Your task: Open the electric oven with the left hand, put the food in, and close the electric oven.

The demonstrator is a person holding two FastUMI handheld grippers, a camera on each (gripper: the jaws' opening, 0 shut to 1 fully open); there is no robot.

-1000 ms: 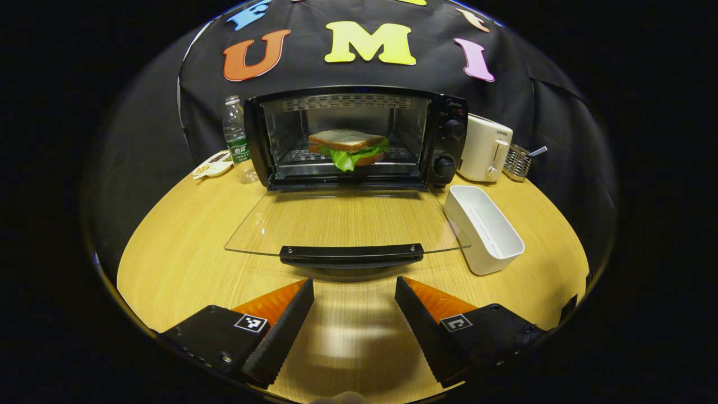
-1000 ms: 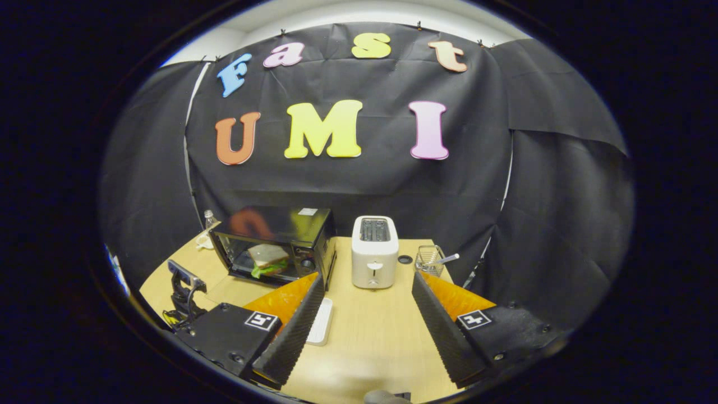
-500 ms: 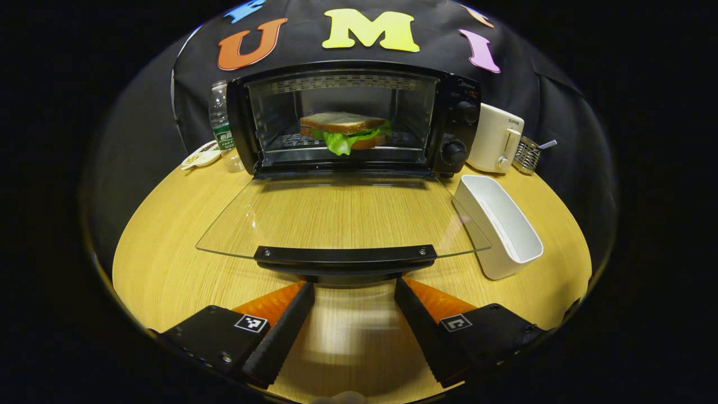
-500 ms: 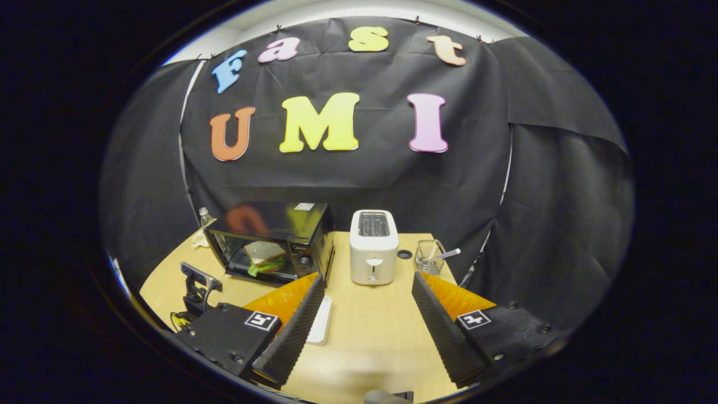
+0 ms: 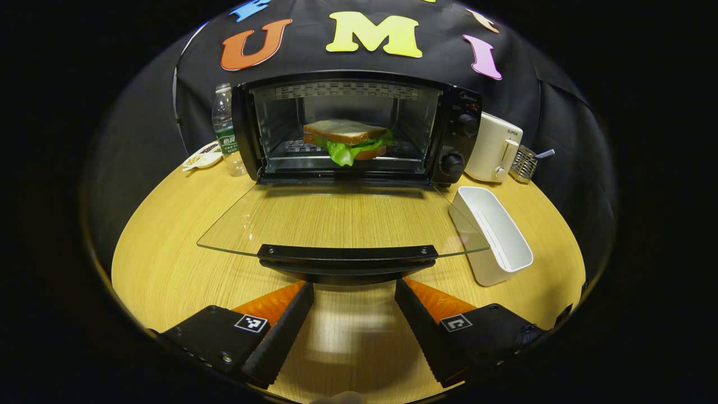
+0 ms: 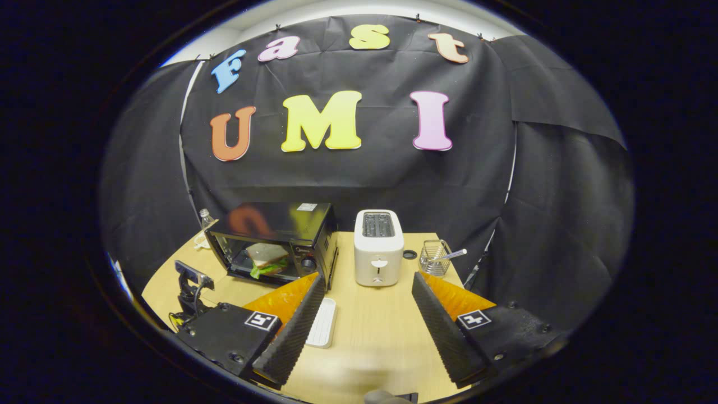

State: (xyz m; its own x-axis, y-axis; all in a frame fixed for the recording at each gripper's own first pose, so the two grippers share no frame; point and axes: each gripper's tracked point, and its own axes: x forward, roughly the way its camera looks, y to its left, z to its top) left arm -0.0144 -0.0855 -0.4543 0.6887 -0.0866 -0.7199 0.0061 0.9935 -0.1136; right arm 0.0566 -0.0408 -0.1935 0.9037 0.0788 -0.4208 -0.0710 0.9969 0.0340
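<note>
A black electric oven [image 5: 353,132] stands at the back of the wooden table with its glass door [image 5: 342,221] folded flat toward me. A sandwich [image 5: 348,140] with lettuce rests on the rack inside. The door's black handle [image 5: 346,255] lies just beyond my left gripper [image 5: 354,297], which is open and holds nothing. In the right gripper view the oven [image 6: 277,241] sits far left with the sandwich [image 6: 266,258] inside. My right gripper [image 6: 364,297] hangs open above the table, well back from the oven, and the other gripper [image 6: 190,283] shows at the lower left.
A white oblong tray [image 5: 493,235] lies right of the open door. A white toaster [image 5: 493,147] and a wire basket [image 5: 521,163] stand at the back right. A water bottle [image 5: 224,132] and a small dish [image 5: 201,158] sit left of the oven.
My left gripper advanced toward the door handle, then tilted slightly, so the oven sits a little lower in its view. The right gripper has barely shifted. Both stay open.
</note>
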